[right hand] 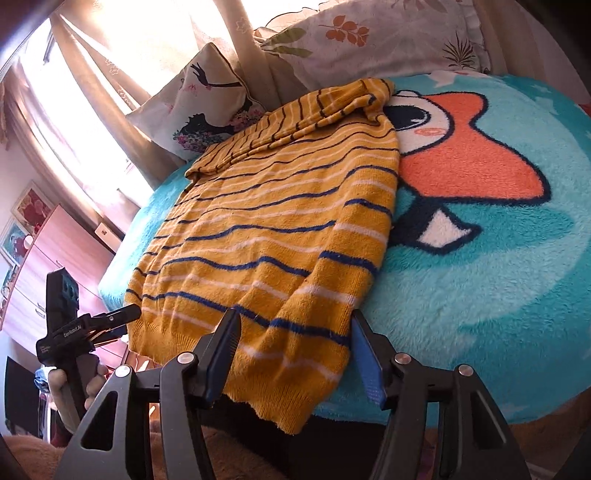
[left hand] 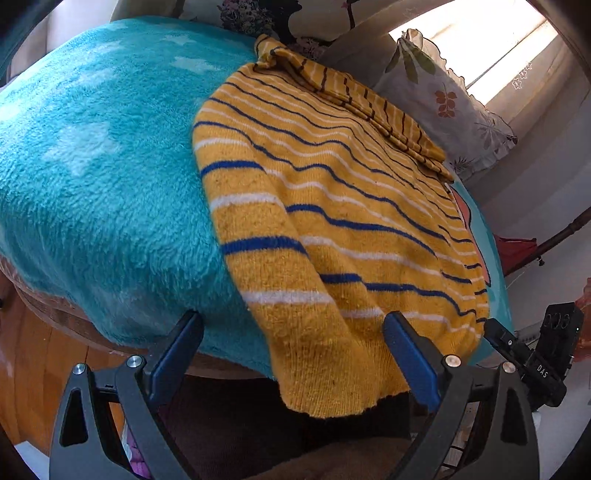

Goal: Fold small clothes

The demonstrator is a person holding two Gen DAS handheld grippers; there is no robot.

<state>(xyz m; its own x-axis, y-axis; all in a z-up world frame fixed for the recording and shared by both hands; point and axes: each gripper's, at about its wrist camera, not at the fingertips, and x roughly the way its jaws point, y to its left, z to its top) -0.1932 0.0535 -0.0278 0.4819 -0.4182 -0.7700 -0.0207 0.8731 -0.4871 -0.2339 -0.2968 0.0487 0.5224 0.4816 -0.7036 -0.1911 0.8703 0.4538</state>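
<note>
A yellow knit sweater point(left hand: 332, 206) with blue and white stripes lies on a fluffy teal blanket point(left hand: 99, 177), one sleeve folded across its far end. Its near part hangs over the blanket's front edge. My left gripper point(left hand: 293, 343) is open, its blue pads on either side of the hanging hem, not closed on it. In the right wrist view the sweater point(right hand: 266, 229) lies left of centre. My right gripper point(right hand: 295, 350) is open, its fingers astride the folded sleeve's hanging end. The other gripper shows at the left edge of the right wrist view point(right hand: 122, 314) and at the right edge of the left wrist view point(left hand: 495, 328).
The teal blanket point(right hand: 480, 280) carries an orange and white cartoon pattern. Floral pillows point(right hand: 369, 33) stand behind it by a bright curtained window point(right hand: 122, 74). A wooden cabinet point(right hand: 55, 258) stands at the left. A wooden floor point(left hand: 40, 354) lies below the blanket's edge.
</note>
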